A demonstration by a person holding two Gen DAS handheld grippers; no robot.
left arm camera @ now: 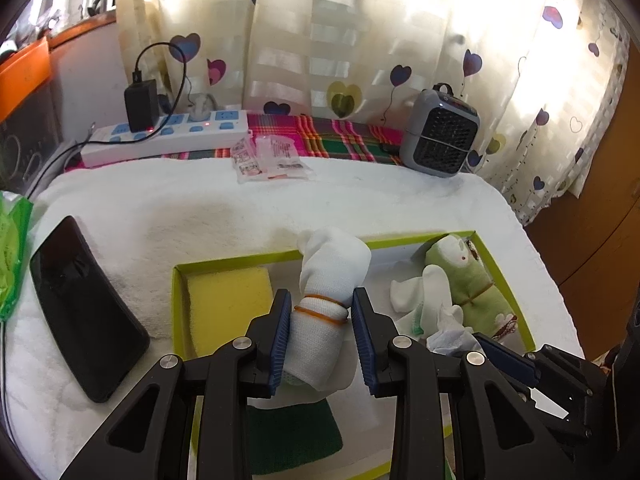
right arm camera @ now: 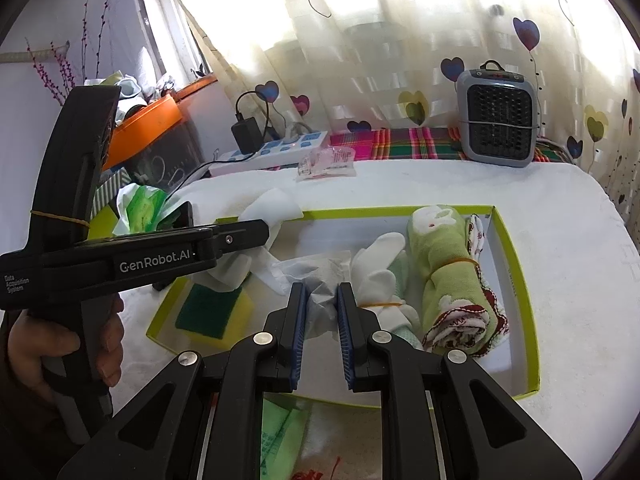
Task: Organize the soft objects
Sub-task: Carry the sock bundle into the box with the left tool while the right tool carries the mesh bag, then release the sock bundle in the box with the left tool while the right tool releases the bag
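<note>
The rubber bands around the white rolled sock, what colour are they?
Orange. The thin rubber bands circle the white rolled sock, clearest in the left wrist view.

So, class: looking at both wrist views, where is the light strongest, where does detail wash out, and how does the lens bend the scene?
Left wrist view: backlit curtain blows out to white; the phone screen reads as plain black; table edge curves and corners vignette. Right wrist view: same curtain glare at the top; the green-edged box rim bows outward; the nearby left gripper looms large but stays sharp.
</note>
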